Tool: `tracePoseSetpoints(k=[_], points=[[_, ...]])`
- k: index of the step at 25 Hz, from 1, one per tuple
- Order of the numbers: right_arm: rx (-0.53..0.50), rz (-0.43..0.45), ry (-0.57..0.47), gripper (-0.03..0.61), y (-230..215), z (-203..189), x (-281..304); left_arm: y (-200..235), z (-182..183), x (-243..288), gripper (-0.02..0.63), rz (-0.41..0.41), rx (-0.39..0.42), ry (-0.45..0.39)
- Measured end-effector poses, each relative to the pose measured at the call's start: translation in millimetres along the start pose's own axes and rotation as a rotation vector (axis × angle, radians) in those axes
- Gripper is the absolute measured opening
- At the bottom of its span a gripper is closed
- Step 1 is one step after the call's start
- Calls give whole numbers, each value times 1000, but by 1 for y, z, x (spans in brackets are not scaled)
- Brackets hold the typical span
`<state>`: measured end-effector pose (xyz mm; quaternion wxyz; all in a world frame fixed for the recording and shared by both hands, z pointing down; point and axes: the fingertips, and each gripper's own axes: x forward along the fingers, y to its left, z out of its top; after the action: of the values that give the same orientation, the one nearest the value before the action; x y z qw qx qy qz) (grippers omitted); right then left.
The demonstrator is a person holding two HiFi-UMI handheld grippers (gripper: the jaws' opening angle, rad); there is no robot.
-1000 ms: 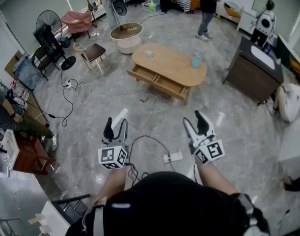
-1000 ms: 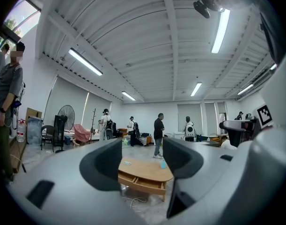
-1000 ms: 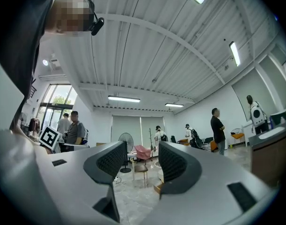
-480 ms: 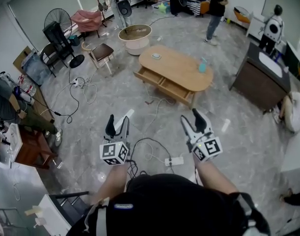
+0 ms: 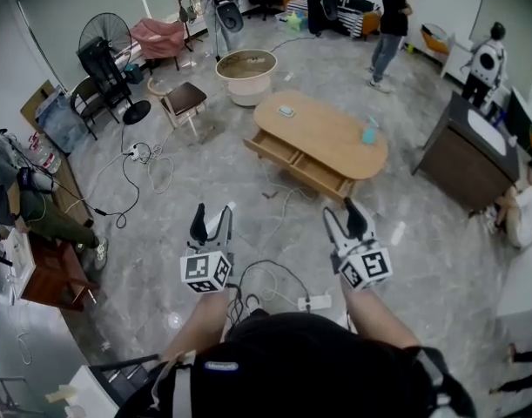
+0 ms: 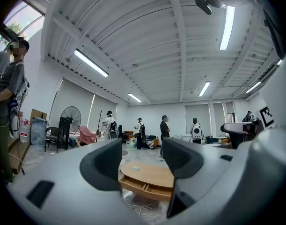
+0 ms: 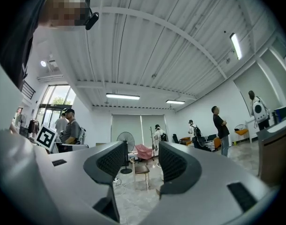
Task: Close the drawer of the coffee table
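Observation:
An oval wooden coffee table [image 5: 322,129] stands a few steps ahead of me, with its drawer [image 5: 300,164] pulled out toward me. The table [image 6: 150,171] and open drawer [image 6: 139,186] also show between the left jaws. On the tabletop lie a small white item [image 5: 286,111] and a teal bottle [image 5: 369,133]. My left gripper [image 5: 211,222] and right gripper [image 5: 343,219] are held out at waist height, both open and empty, well short of the table. The right gripper view looks past the table at a stool [image 7: 141,169].
Cables [image 5: 274,198] and a power strip [image 5: 314,303] trail over the marble floor between me and the table. A round white tub [image 5: 245,72], a stool [image 5: 185,101] and a fan [image 5: 107,55] stand at left; a dark cabinet [image 5: 464,159] at right. People stand at the far end.
The table sits slightly lower and to the right in the head view than before, as my view has shifted. Both grippers stay open in about the same place.

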<state>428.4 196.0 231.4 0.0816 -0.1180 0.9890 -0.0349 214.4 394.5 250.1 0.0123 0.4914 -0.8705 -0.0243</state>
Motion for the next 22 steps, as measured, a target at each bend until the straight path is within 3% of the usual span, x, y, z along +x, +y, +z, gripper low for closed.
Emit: tracePoseSetpoints(k=[13, 22], points=[[-16, -82, 34, 202, 37, -39, 161, 145, -14, 105, 253, -65, -21, 22], [-37, -98, 29, 202, 52, -37, 208, 183, -1, 140, 253, -97, -9, 0]])
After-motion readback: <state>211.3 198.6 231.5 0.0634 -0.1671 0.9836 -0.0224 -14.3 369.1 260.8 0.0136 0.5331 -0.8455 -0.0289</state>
